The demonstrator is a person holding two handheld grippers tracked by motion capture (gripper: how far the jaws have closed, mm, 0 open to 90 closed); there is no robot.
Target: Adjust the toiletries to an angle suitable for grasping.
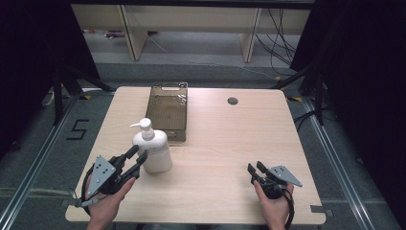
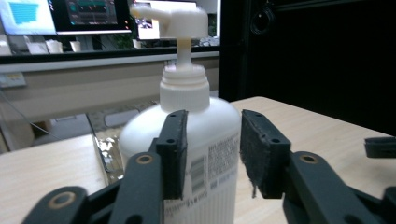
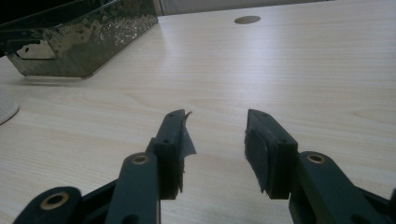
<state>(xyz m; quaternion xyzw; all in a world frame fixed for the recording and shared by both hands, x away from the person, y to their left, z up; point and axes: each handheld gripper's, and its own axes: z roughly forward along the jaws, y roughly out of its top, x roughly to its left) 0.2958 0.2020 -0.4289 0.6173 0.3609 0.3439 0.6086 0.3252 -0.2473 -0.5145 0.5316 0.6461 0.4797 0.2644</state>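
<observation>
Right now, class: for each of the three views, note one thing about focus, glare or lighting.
High view: even light on the table, dark curtains either side, the pump bottle sharp. Left gripper view: the bottle's pump head and the screens behind are soft, the left gripper crisp. Right gripper view: glare off the smoky tray and a sheen on the wood; the right gripper in focus.

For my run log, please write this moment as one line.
left gripper: open, jaws before pump bottle, no grip | right gripper: open, empty, low over table | tray: behind bottle
</observation>
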